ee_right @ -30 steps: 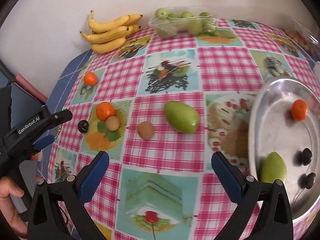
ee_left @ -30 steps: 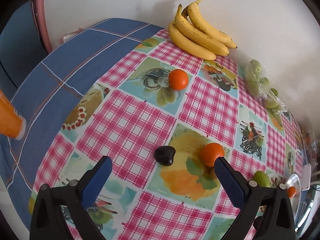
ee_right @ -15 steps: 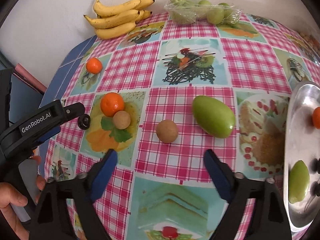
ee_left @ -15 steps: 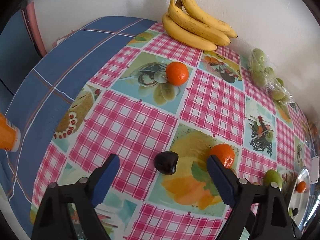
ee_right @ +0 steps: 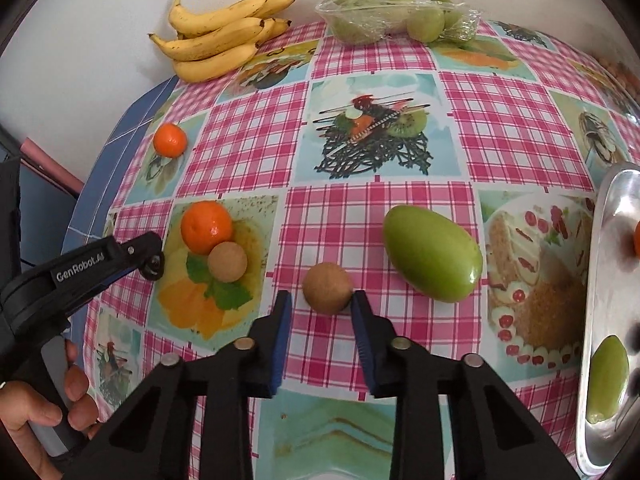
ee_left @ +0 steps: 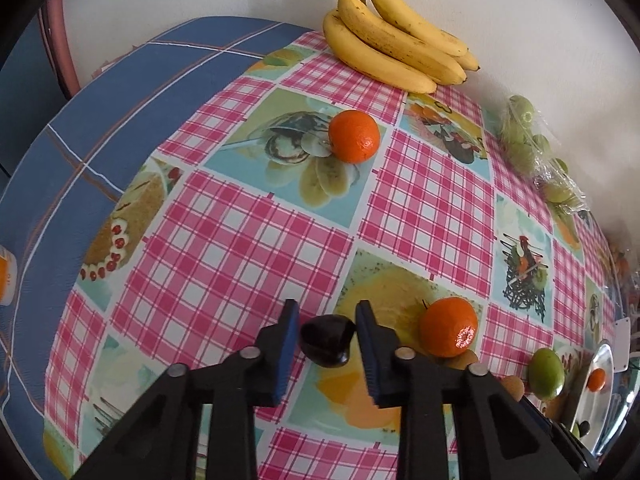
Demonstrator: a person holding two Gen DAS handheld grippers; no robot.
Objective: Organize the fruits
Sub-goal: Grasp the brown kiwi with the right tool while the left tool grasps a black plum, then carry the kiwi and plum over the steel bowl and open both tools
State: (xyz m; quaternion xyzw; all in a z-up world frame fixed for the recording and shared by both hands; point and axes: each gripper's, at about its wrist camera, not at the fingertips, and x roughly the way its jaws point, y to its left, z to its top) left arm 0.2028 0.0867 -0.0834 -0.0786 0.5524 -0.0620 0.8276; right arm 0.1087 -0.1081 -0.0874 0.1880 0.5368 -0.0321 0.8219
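My left gripper (ee_left: 327, 322) has narrowed around a small dark plum (ee_left: 328, 340) on the checked tablecloth; a small gap shows on each side of it. An orange (ee_left: 448, 332) lies just right of it, another orange (ee_left: 354, 136) farther back. My right gripper (ee_right: 320, 304) has narrowed around a brown round fruit (ee_right: 327, 287); its right fingertip is at the fruit's edge, with a gap on the left. A green mango (ee_right: 432, 254) lies to its right, a second brown fruit (ee_right: 227, 262) and an orange (ee_right: 206, 226) to its left. The left gripper also shows in the right wrist view (ee_right: 154, 258).
A steel tray (ee_right: 608, 248) at the right edge holds a green mango (ee_right: 606, 378), an orange and dark plums. Bananas (ee_right: 218, 36) and a bag of green fruits (ee_right: 394, 16) lie along the back wall. The table's blue edge (ee_left: 100, 128) drops off at the left.
Both grippers moved forward and down to the table and narrowed their jaws, the left around the dark plum, the right around the brown fruit.
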